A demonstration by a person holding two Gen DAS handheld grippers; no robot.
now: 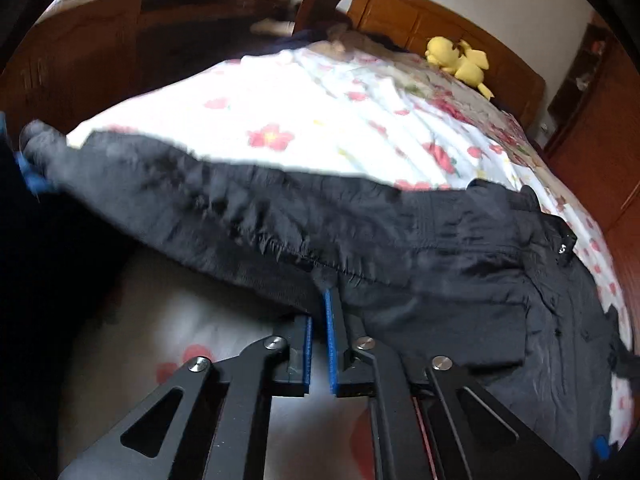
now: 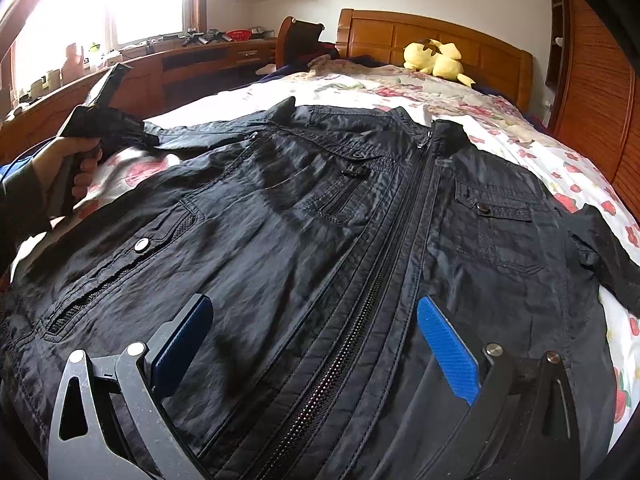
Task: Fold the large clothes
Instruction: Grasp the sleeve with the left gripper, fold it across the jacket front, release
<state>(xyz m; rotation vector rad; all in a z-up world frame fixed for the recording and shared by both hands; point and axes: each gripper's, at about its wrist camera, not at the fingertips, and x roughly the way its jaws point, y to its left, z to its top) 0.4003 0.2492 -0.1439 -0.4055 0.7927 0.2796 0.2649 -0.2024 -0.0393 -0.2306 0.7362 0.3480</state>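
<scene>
The black jacket (image 2: 320, 220) is laid front-up on the bed (image 2: 540, 148), zip closed, collar toward the headboard (image 2: 436, 42).

At the far left of the right wrist view, the left claw (image 2: 132, 130) is seen held in the person's hand (image 2: 76, 160) at the jacket's left sleeve (image 2: 188, 136). In the left wrist view, the left claw (image 1: 320, 308) is narrowed onto a gathered fold of the sleeve (image 1: 224, 208), which is raised clear of the bedsheet (image 1: 304, 120). The cloth is judged thin, soft and light: it crumples at the pinch and sags along its length. A slightly slick woven surface is suggested by its sheen, so a shallow pinch may slip; a seam or cuff is judged the firmer hold.

Toward the centre, the zipper (image 2: 360, 300) forms a stiffer line about which the body can be folded.

Lower in that view, the right claw (image 2: 316, 344) is spread wide over the hem area, straddling the zipper, with nothing held; whether its pads (image 2: 448, 344) touch the cloth cannot be told. The right sleeve (image 2: 608, 256) lies flat at the far right, and its cuff end is judged the natural hold.

A yellow plush toy (image 2: 434, 58) rests by the headboard, well apart from the jacket.
</scene>
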